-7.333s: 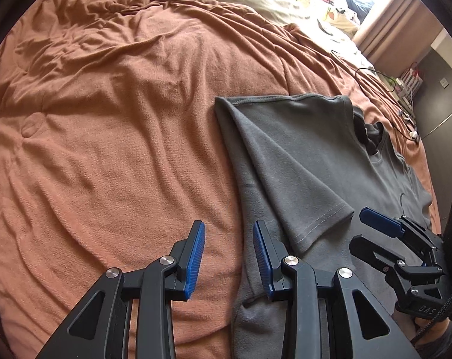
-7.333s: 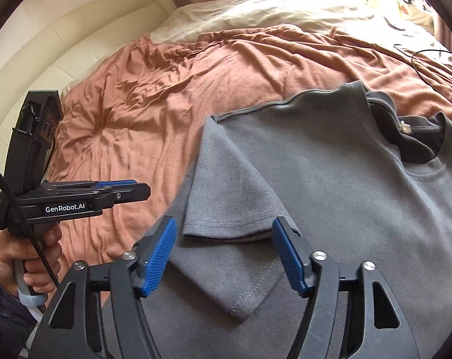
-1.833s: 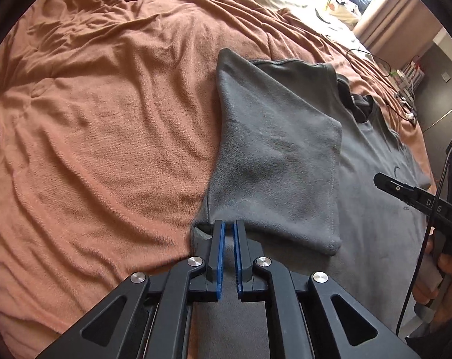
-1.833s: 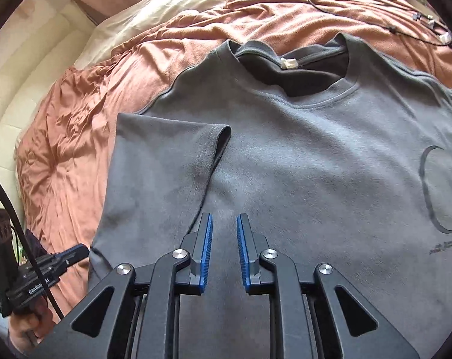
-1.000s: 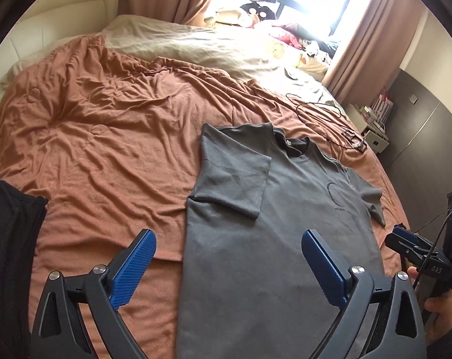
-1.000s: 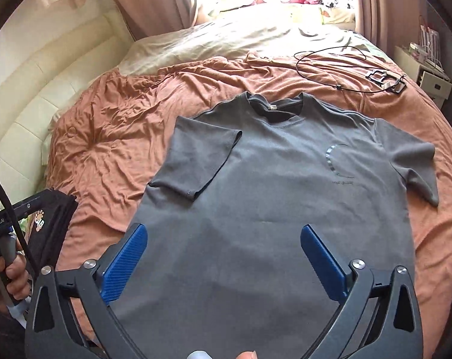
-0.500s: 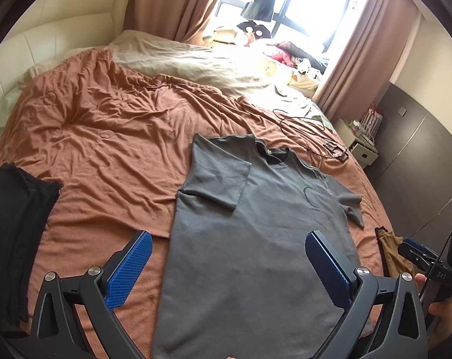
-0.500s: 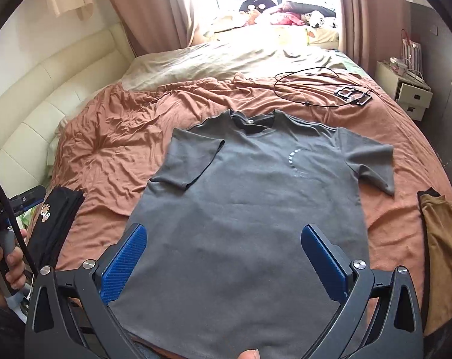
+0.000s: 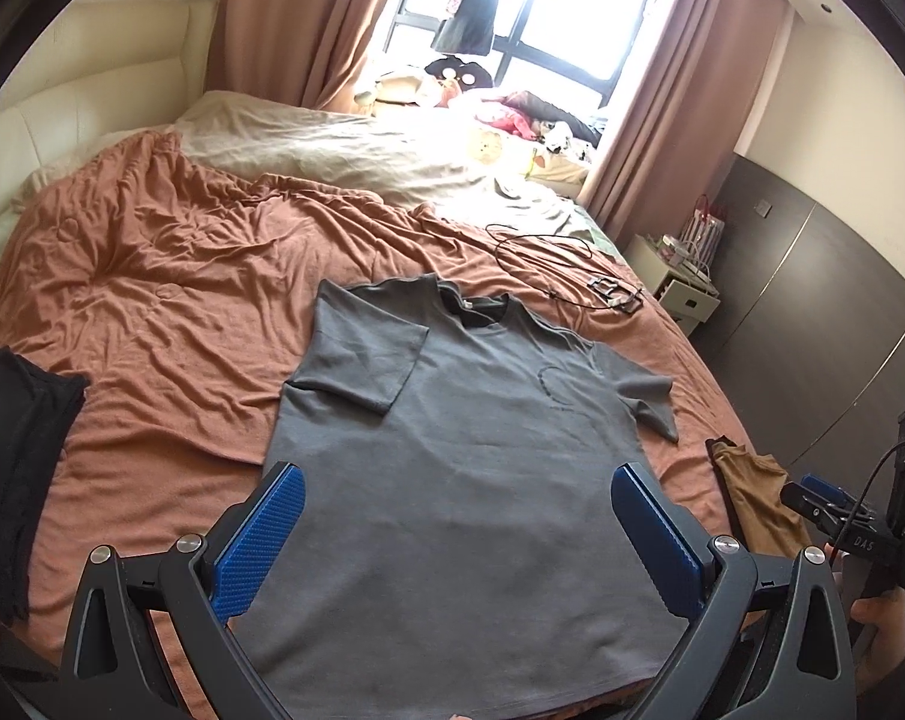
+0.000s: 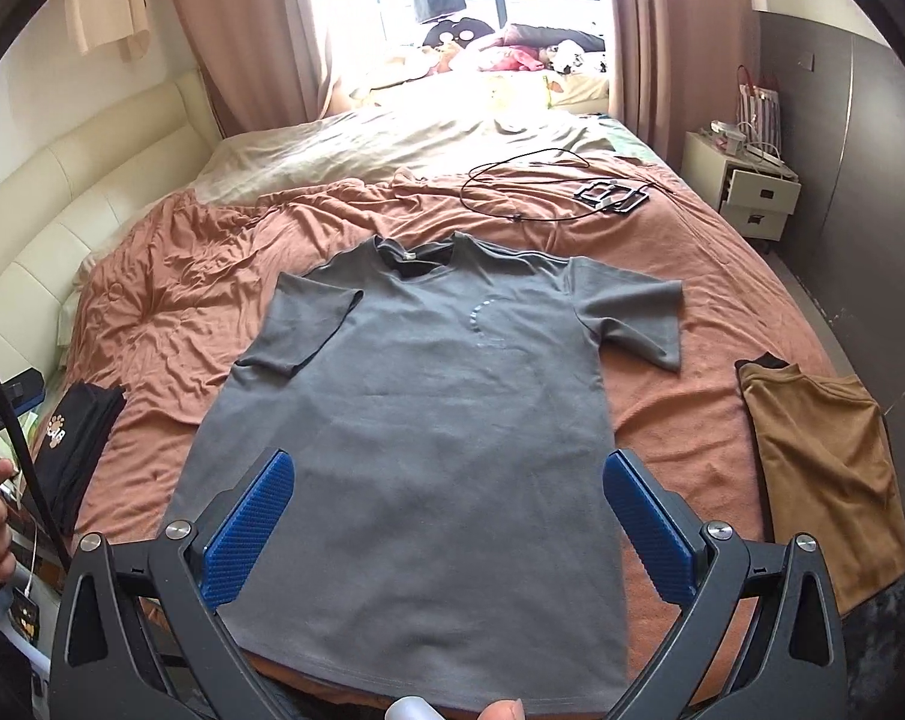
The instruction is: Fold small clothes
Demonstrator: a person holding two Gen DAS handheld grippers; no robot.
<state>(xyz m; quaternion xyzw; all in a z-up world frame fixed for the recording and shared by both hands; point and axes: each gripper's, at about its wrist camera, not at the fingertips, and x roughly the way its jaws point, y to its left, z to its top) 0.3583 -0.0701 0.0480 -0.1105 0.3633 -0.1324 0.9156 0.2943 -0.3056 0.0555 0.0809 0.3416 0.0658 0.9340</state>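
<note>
Left wrist view: my left gripper (image 9: 461, 537) hovers above the flat grey cotton T-shirt (image 9: 452, 480), fingers spread wide, empty. Right gripper (image 10: 449, 525) likewise raised, gaping, holding nothing.

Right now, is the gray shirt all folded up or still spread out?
Mostly spread out. The gray shirt lies flat on the bed, only its left sleeve folded in over the chest; the right sleeve sticks out.

grey T-shirt (image 10: 428, 420): we see matt, soft knit cloth
bedspread (image 9: 170, 276): rust cloth, nappy, creased
fingers (image 10: 248, 528): blue ribbed pads, we think rubbery, on matt black plastic
headboard (image 10: 80, 192): cream, smooth, faintly glossy
tan garment (image 10: 824, 456): matt cloth
</note>
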